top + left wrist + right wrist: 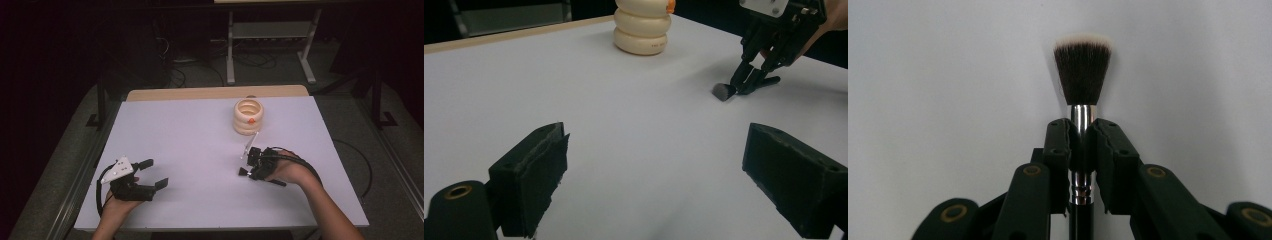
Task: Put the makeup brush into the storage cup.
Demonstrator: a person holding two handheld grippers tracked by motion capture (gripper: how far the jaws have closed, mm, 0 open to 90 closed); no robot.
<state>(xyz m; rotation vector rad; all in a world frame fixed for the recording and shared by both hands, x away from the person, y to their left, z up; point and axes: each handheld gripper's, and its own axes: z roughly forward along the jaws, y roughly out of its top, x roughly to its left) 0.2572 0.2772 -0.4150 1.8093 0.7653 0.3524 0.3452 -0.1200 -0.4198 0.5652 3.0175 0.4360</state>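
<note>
High view: white rectangular tabletop [200, 145] w/ a pale wood strip along the far edge. Left gripper [155, 174] sits near the front-left corner, held in the person's left hand [117, 202], grey three-cornered plate on top; its fingers [161, 184] stand wide apart w/ bare tabletop between them. Right gripper [248, 166] is at centre-right, in the right hand [292, 172], cable looping back over the wrist.

Right gripper view: fingers [1058, 145] are clamped narrow on the shiny metal ferrule of a black-handled makeup brush [1082, 75] w/ dark bristles tipped white. Handle runs down between the fingers & is cut off at the bottom edge. Bristles point away over the white surface; can't tell if they touch it.

Left gripper view: the brush head [723, 91] looks to be at or just above the tabletop, under the far gripper; contact hard to make out.

Cream stack of ribbed rings [248, 116], hollow at the top, stands toward the far edge, well apart from the brush. A small orange bit [251, 120] shows on its side, too small to identify. In the left gripper view the stack's top is cut off.
</note>
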